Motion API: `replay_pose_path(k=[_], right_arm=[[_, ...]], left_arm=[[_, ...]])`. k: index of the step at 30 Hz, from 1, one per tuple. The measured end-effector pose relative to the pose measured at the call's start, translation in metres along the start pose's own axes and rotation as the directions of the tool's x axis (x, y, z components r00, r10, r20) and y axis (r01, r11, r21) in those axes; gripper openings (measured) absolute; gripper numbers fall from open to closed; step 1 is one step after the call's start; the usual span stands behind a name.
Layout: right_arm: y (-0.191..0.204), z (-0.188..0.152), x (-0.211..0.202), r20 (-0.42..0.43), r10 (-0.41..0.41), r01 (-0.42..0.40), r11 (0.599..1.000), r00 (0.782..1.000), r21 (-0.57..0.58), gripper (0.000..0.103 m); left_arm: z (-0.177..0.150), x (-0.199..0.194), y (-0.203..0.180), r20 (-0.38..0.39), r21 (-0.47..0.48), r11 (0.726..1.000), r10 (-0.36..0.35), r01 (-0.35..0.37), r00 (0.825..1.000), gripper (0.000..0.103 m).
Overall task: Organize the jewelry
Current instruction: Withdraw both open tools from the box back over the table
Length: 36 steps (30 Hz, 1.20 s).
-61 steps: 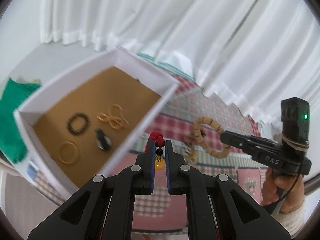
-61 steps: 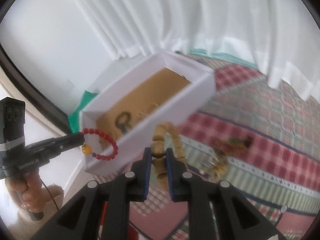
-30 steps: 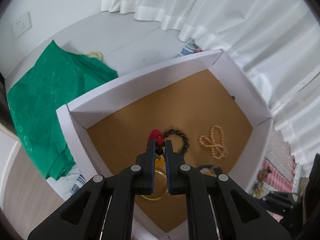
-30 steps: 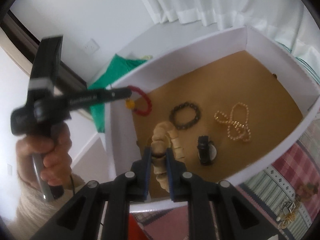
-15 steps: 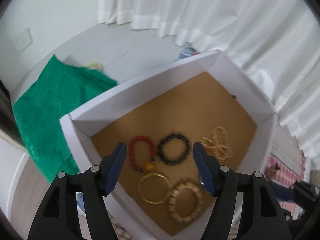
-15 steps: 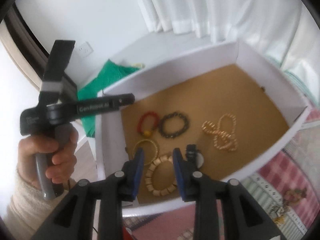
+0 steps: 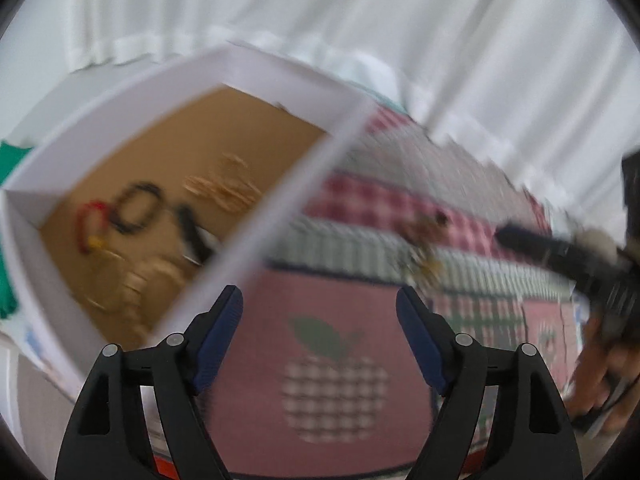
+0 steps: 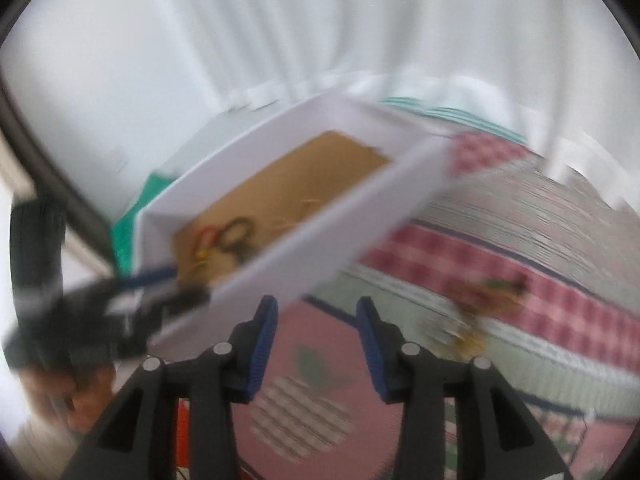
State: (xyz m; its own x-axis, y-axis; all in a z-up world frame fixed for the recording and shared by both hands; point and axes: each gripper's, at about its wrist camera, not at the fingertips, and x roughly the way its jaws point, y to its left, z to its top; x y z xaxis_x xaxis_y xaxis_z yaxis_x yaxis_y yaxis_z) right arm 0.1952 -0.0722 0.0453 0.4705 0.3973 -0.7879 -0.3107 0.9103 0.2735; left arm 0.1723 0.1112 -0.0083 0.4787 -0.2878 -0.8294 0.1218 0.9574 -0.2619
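The left gripper [image 7: 319,312] stands wide, nothing between its blue pads; its jaws have just been opening. It hangs over a pink patch of quilt [image 7: 332,360] with a checked apple on it. The right gripper [image 8: 317,322] is about half open, also empty, its jaws just opened further, and it hangs over the same apple patch. Both views are blurred.

In the left view, the right gripper comes in from the right edge, a hand [image 7: 600,364] holding its handle. In the right view, the left gripper shows at the left edge with a hand [image 8: 80,396] under it, its tip close by the near wall of the box [image 8: 320,248].

Just beyond the grippers, to the left, sits the white box with a brown floor. Inside it lie the jewelry pieces: a red bracelet [image 7: 90,220] by the left wall, a black bracelet [image 7: 136,208] just right of it, a dark watch [image 7: 194,232] further right, a pearl string [image 7: 224,188] toward the far side, and a gold bangle [image 7: 106,280] and a tan bead bracelet [image 7: 154,280] nearest. How far they touch cannot be told through the blur.

To the right, on the quilt's red-checked and striped bands, well apart from the box, lies a small heap of gold and brown jewelry [image 7: 424,240].

Left of the box, a green cloth [image 8: 132,220]. Farthest, white curtains [image 7: 360,20].
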Motion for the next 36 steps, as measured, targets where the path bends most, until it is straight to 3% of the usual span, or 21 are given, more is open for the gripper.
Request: replay_pose_path(k=[6, 14, 22, 36], right_arm=[[-0.086, -0.047, -0.046, 0.043, -0.175, 0.168, 0.977, 0.984, 0.131, 0.042], [-0.127, -0.128, -0.042, 0.01, -0.293, 0.285, 0.939, 0.956, 0.193, 0.042], [-0.15, -0.187, -0.031, -0.024, -0.291, 0.287, 0.924, 0.956, 0.254, 0.042], [-0.143, -0.193, -0.02, -0.024, -0.265, 0.262, 0.927, 0.964, 0.268, 0.042]], left_arm=[[-0.047, 0.037, -0.059, -0.047, 0.058, 0.998, -0.005, 0.008, 0.999, 0.08], [-0.09, 0.072, -0.104, -0.075, 0.126, 0.992, 0.028, -0.018, 0.997, 0.08], [-0.114, 0.092, -0.12, -0.082, 0.168, 0.984, 0.07, -0.056, 0.994, 0.08], [-0.114, 0.086, -0.13, -0.016, 0.229, 0.97, 0.085, -0.079, 0.996, 0.08]])
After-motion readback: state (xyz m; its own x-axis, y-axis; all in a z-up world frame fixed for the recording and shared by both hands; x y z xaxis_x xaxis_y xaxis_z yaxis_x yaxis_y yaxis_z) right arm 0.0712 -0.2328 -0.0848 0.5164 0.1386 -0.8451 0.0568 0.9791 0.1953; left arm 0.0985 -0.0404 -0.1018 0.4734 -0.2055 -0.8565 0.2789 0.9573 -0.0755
